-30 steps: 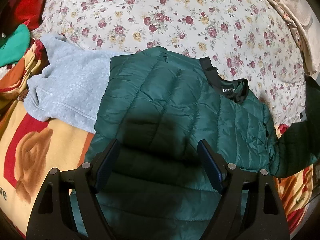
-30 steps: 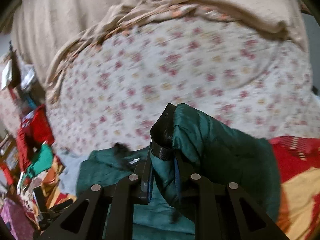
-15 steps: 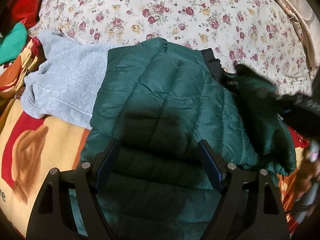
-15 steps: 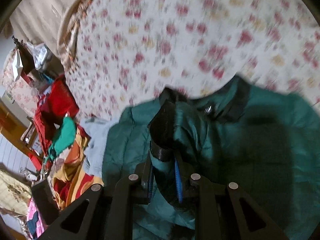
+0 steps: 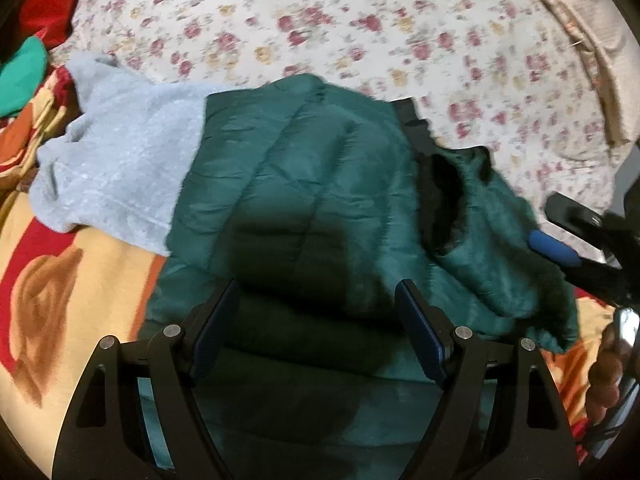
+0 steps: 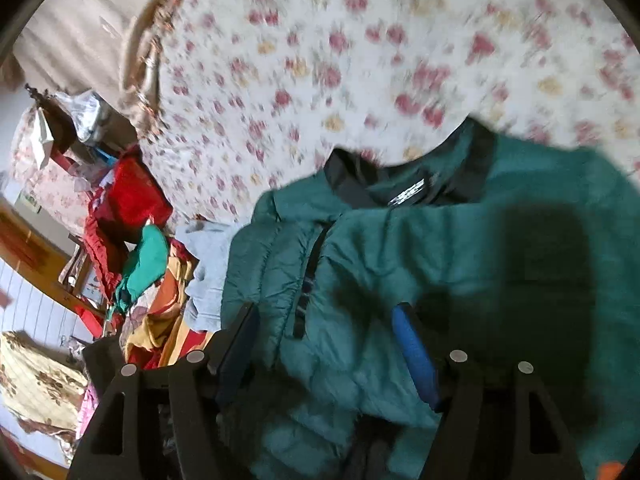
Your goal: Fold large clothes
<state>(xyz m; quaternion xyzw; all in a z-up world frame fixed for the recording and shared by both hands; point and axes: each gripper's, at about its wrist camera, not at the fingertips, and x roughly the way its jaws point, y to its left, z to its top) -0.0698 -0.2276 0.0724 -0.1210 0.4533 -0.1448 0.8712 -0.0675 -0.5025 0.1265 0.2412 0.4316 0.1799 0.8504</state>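
Observation:
A dark green quilted jacket [image 5: 304, 184] lies on the bed, its black collar at the far side. Its right sleeve [image 5: 492, 248] is folded across the body. My left gripper [image 5: 316, 316] is open and empty, hovering over the jacket's lower part. My right gripper [image 6: 324, 332] is open and empty above the jacket [image 6: 440, 256], near its zipper [image 6: 308, 276] and collar [image 6: 404, 192]. The right gripper also shows at the right edge of the left wrist view [image 5: 568, 232].
A light grey sweater [image 5: 116, 160] lies left of the jacket, partly under it. A floral sheet [image 5: 360, 32] covers the far bed. A red and tan blanket [image 5: 60, 280] lies at the near left. Red and green clothes [image 6: 136, 236] pile at the left.
My right gripper carried the sleeve leftward over the jacket's body, then opened and let it go. The left gripper stayed open over the jacket.

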